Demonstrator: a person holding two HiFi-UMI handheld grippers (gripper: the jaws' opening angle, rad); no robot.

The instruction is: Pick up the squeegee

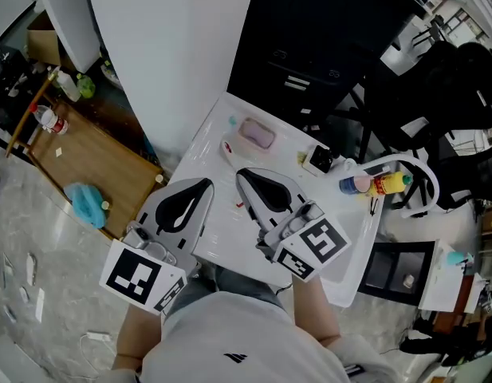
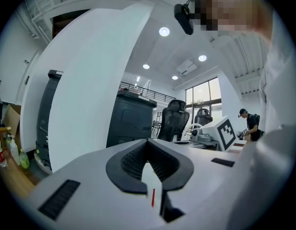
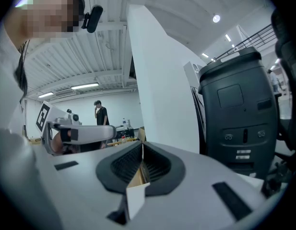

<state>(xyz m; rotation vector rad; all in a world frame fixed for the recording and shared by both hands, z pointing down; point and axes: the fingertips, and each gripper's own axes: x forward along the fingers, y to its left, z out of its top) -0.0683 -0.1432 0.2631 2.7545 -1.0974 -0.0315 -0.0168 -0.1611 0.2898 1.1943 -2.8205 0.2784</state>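
Observation:
In the head view a white table (image 1: 230, 238) carries a pink sponge-like block (image 1: 257, 132) and, beside it, a small white tool with a pink end (image 1: 227, 148). I cannot tell whether that tool is the squeegee. My left gripper (image 1: 207, 182) hovers over the table's left edge. My right gripper (image 1: 239, 172) is over the table's middle, just short of the white tool. Both point away from me and hold nothing. In the left gripper view the left gripper (image 2: 148, 140) has its tips together. The right gripper (image 3: 142, 143) likewise has its tips together in its own view.
A black-and-white box (image 1: 319, 159) and a few bottles (image 1: 373, 183) stand at the table's right. A white panel (image 1: 166, 46) and a black cabinet (image 1: 309, 38) rise behind it. A wooden board (image 1: 86, 158) with a blue cloth (image 1: 84, 202) lies left. Black chairs (image 1: 445, 94) are right.

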